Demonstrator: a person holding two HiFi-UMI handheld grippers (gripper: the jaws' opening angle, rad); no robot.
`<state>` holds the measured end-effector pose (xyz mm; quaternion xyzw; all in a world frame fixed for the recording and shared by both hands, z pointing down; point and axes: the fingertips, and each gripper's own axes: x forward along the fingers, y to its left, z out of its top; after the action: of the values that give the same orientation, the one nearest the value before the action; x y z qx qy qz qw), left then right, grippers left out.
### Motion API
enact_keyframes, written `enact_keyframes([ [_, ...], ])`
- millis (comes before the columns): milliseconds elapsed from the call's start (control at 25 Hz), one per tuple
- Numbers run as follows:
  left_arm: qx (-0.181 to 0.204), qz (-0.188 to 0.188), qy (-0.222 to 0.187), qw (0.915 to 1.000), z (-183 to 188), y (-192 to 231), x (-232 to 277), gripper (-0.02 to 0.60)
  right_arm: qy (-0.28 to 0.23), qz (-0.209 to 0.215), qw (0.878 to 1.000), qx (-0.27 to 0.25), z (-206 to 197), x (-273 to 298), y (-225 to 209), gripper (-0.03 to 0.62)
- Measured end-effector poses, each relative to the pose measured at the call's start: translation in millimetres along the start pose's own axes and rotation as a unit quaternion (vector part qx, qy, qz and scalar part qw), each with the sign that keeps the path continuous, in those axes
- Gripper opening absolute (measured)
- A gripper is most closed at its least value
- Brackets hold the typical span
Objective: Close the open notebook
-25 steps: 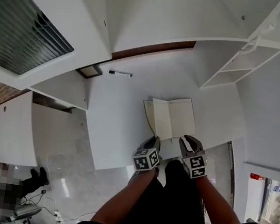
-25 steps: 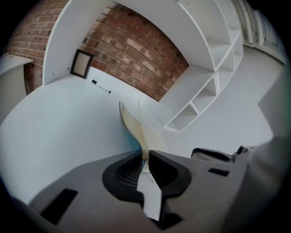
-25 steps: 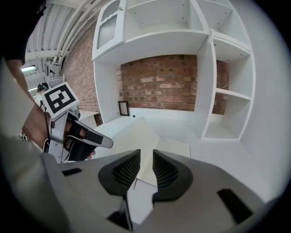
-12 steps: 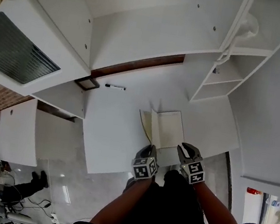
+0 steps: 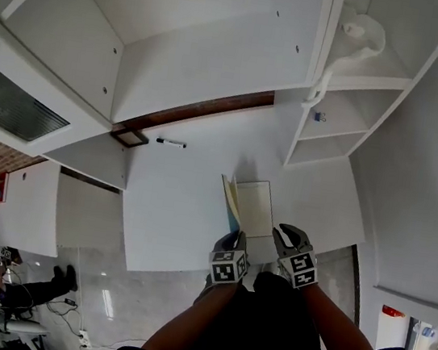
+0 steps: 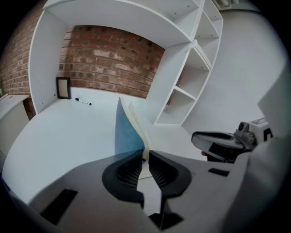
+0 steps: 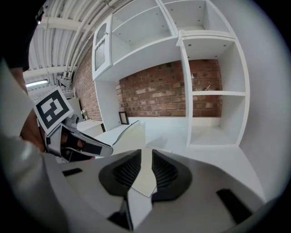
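A white worktop [image 5: 173,212] is seen below white shelving [image 5: 333,122]. Near its front edge the notebook [image 5: 257,207] is found, partly open. Its right half is laid flat, cream page up, while the blue cover [image 6: 126,134] is stood almost upright on the left. The left claw [image 6: 145,154] is placed at the near end of that raised cover, its jaws nearly together and pinched on the cover's lower edge. The right claw [image 7: 146,154] is held over the near right corner of the flat page, its jaws a narrow gap apart and nothing gripped. A black pen [image 5: 171,142] is laid well behind the notebook, to the left.
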<state>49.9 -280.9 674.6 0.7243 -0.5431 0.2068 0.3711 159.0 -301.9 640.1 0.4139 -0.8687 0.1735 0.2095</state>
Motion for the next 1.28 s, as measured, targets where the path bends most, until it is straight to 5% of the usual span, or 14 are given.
enact_keyframes([
  [640,0.046,0.014,0.053,0.9974,-33,-51,59,0.055,0.020,0.043,0.999,0.006,-28,-20,-35,0.063],
  [1040,0.047,0.009,0.088,0.9950,-57,-61,91,0.063,0.038,0.034,0.998,0.028,-51,-23,-51,0.063],
  [1280,0.014,-0.002,0.104,0.9945,-71,-54,104,0.067,0.043,0.028,0.998,0.037,-57,-23,-60,0.063],
])
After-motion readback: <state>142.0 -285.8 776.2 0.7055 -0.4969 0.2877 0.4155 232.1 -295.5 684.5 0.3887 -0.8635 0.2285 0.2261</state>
